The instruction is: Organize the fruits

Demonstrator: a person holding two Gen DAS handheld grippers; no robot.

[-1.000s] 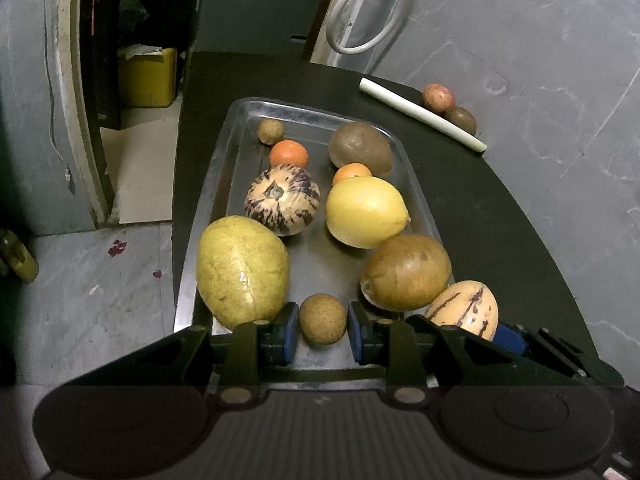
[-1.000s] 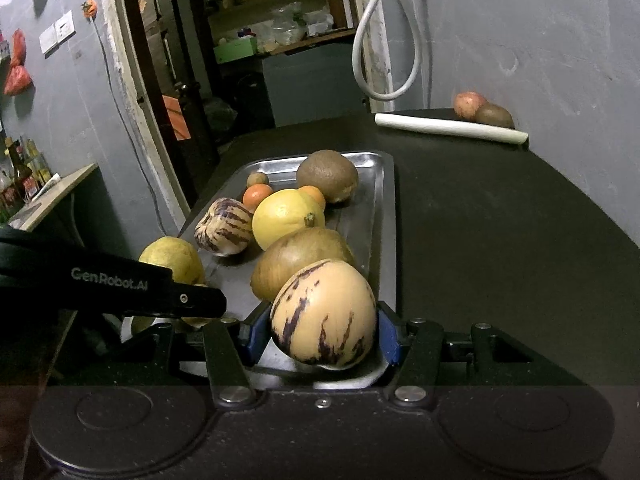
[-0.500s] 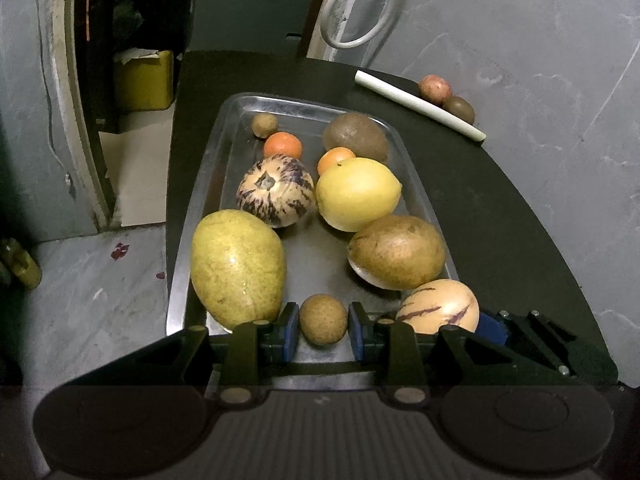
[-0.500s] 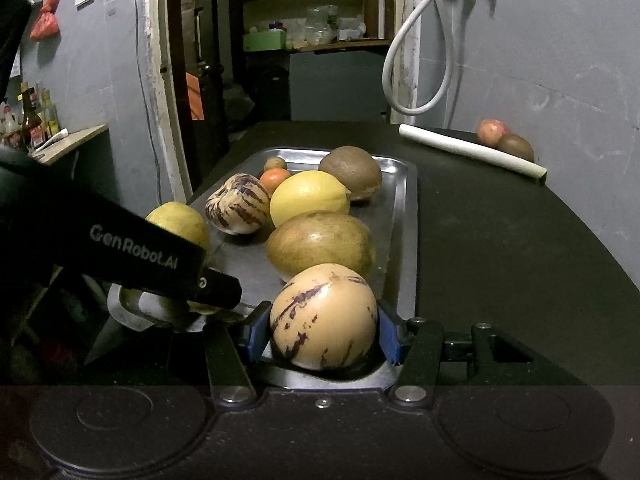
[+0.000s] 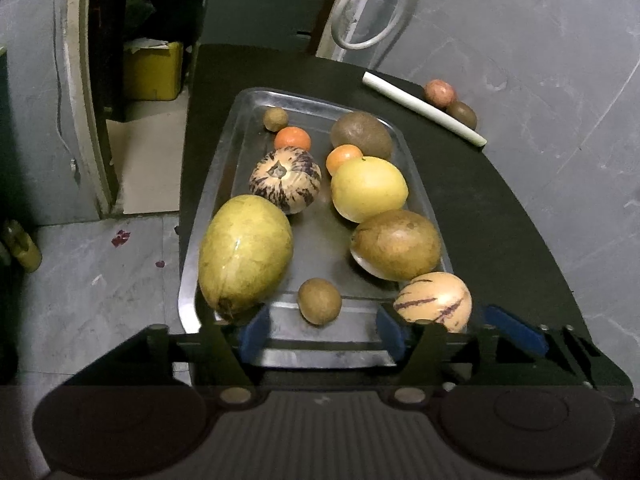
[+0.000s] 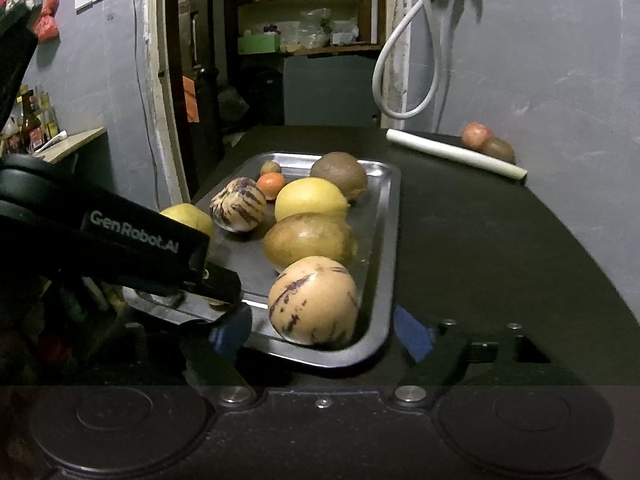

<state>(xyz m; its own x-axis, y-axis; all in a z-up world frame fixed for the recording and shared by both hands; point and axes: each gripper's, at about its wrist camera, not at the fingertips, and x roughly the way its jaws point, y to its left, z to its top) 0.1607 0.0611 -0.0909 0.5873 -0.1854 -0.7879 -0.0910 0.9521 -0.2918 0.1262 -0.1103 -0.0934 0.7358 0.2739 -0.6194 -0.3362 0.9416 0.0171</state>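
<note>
A steel tray (image 5: 208, 200) on the dark table holds several fruits. My left gripper (image 5: 320, 330) is open, its blue pads apart on either side of a small brown fruit (image 5: 319, 301) resting in the tray's near end. My right gripper (image 6: 320, 332) is open around a striped cream melon (image 6: 313, 300) that sits in the tray's near right corner; the melon also shows in the left wrist view (image 5: 434, 302). A large green-yellow fruit (image 5: 245, 254), a brown fruit (image 5: 396, 245), a yellow fruit (image 5: 368, 188) and a second striped melon (image 5: 285, 180) lie further in.
Two small oranges (image 5: 293, 138) and a brown fruit (image 5: 362, 135) sit at the tray's far end. A white rod (image 5: 424, 108) and two fruits (image 5: 439, 92) lie at the table's far right by the wall. The table's left edge drops to the floor (image 5: 80, 280).
Both grippers have opened. The left let go of the small brown fruit and the right let go of the striped melon; both fruits now rest in the tray.
</note>
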